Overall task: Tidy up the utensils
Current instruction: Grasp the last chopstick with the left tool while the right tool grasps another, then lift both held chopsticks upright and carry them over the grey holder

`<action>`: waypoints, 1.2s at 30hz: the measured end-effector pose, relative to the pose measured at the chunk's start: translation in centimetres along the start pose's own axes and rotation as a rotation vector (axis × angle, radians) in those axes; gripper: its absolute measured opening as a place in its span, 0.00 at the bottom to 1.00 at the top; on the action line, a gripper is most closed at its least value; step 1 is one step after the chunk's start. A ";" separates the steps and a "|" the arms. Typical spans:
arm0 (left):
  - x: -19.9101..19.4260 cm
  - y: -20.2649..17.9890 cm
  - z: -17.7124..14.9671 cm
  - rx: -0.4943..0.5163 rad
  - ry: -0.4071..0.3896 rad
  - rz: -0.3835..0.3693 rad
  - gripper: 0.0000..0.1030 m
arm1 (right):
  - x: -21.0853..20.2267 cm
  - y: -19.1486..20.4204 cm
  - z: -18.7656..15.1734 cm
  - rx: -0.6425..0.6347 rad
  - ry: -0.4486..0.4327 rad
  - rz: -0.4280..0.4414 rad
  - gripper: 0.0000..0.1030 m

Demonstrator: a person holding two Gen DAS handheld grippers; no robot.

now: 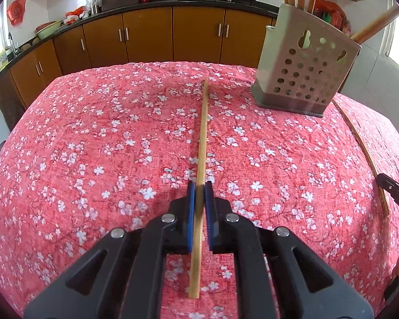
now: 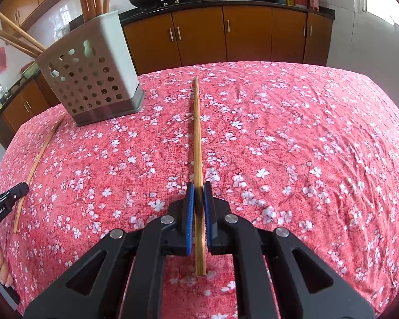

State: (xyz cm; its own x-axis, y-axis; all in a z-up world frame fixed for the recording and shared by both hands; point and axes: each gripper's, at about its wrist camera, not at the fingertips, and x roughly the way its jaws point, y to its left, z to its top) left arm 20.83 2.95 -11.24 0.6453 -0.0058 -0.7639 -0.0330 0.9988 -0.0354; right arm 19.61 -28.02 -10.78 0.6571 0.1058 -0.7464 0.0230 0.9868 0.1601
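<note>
I had each tong pinching its own chopstick, left tongs on one chopstick, right tongs on another, tips aimed at twelve o'clock, so both could go into the holder at one o'clock.

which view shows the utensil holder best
The right wrist view: the perforated utensil holder stands whole, wooden handles rising and leaning from its top. The left wrist view also shows it, nearer the frame's upper right edge, with its handles cut off more.
</note>
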 end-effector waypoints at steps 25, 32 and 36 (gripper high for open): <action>-0.4 0.0 -0.4 -0.044 -0.003 -0.041 0.10 | 0.1 0.0 -0.3 -0.016 0.002 -0.010 0.08; -1.1 -0.4 -0.9 -0.004 0.002 -0.046 0.10 | -0.2 0.2 -0.6 -0.028 0.003 -0.011 0.08; -1.5 -0.6 -1.2 0.009 0.004 -0.050 0.10 | -0.3 0.1 -0.7 -0.020 0.004 -0.003 0.08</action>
State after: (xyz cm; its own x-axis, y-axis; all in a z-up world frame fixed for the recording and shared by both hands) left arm 18.93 2.34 -10.86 0.6427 -0.0564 -0.7641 0.0061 0.9976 -0.0685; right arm 18.88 -27.85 -10.96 0.6542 0.1029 -0.7493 0.0097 0.9895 0.1444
